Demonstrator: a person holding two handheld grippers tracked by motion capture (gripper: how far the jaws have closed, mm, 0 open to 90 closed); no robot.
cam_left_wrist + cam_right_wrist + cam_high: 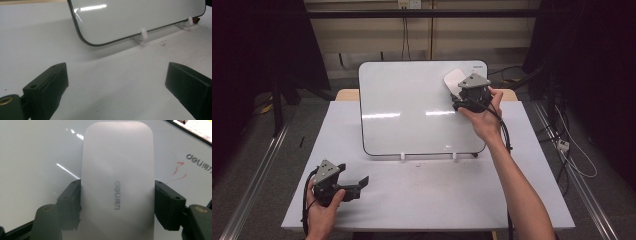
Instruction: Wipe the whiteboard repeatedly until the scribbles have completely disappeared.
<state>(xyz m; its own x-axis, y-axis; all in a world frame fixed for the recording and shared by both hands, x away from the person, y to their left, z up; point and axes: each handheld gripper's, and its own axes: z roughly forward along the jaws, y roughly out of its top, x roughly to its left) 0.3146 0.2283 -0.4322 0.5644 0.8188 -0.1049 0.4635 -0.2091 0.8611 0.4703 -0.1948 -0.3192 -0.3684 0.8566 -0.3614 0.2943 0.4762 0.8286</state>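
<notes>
While the left gripper (362, 182) is resting on the table (422, 200) in front of the whiteboard (412, 105), jaws standing wide apart with nothing between them, the right gripper (458, 98) is pressing a pale grey eraser (117, 177) against the whiteboard's upper right corner, near some faint red marks (178, 171). Its jaws are clamping the eraser's two long sides. That smooth shell is looking light, rigid and probably a little slippery, so gripping midway along its flat flanks is likely serving best.
</notes>
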